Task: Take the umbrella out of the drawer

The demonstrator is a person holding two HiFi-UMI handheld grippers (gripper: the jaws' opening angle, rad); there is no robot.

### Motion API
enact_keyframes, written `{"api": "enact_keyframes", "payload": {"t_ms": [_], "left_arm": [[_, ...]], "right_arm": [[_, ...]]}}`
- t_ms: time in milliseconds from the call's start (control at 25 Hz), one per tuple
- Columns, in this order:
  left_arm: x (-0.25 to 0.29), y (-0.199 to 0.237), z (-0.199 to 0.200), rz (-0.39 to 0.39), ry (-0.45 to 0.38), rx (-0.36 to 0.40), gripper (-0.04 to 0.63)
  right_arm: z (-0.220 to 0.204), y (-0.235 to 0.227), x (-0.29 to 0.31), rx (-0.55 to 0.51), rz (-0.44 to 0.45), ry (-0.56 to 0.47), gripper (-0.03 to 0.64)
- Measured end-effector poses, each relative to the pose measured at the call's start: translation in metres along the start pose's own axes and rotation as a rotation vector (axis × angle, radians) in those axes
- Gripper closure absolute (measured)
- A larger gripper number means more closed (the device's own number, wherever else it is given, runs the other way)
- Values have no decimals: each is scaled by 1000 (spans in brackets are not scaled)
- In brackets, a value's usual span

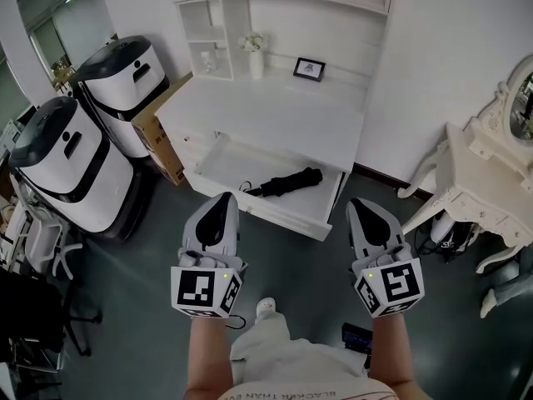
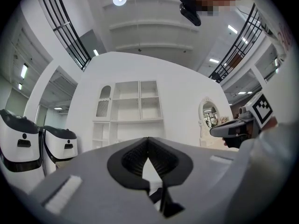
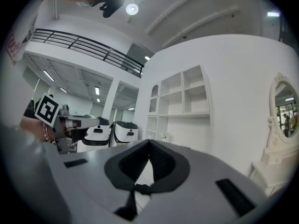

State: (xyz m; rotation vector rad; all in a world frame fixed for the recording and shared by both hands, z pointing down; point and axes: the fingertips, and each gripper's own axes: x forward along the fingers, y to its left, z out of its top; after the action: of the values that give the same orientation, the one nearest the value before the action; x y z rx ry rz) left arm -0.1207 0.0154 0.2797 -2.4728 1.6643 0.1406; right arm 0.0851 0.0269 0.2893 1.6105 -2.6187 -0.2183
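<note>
A tall white desk with open shelves above its top stands against a white wall, seen steeply from above. To its left are two rounded white-and-black floor machines, one behind the other, on a dark grey floor. At the far right is an ornate white dressing table with an oval mirror. A brown cardboard box sits between the rear machine and the desk.

The desk's wide white drawer is pulled open towards the viewer. A folded black umbrella lies inside it, slanted, near the middle, apart from both grippers.

Two grey hand-held grippers with black-and-white marker cubes are held side by side in front of the drawer. The left gripper points at the drawer's front edge; its jaws are closed together with nothing between them. The right gripper is just past the drawer's right corner, its jaws likewise closed and empty.

On the desk top stand a white vase of pale flowers and a small black picture frame.
</note>
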Motion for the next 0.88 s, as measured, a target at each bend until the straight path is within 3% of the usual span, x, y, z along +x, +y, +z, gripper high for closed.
{"api": "enact_keyframes", "payload": {"t_ms": [400, 880], "left_arm": [[66, 76, -11, -87, 14, -1, 586], [116, 89, -42, -213, 68, -53, 581]], "right_arm": [[9, 0, 84, -2, -118, 15, 609], [-6, -14, 112, -8, -214, 81, 609]]}}
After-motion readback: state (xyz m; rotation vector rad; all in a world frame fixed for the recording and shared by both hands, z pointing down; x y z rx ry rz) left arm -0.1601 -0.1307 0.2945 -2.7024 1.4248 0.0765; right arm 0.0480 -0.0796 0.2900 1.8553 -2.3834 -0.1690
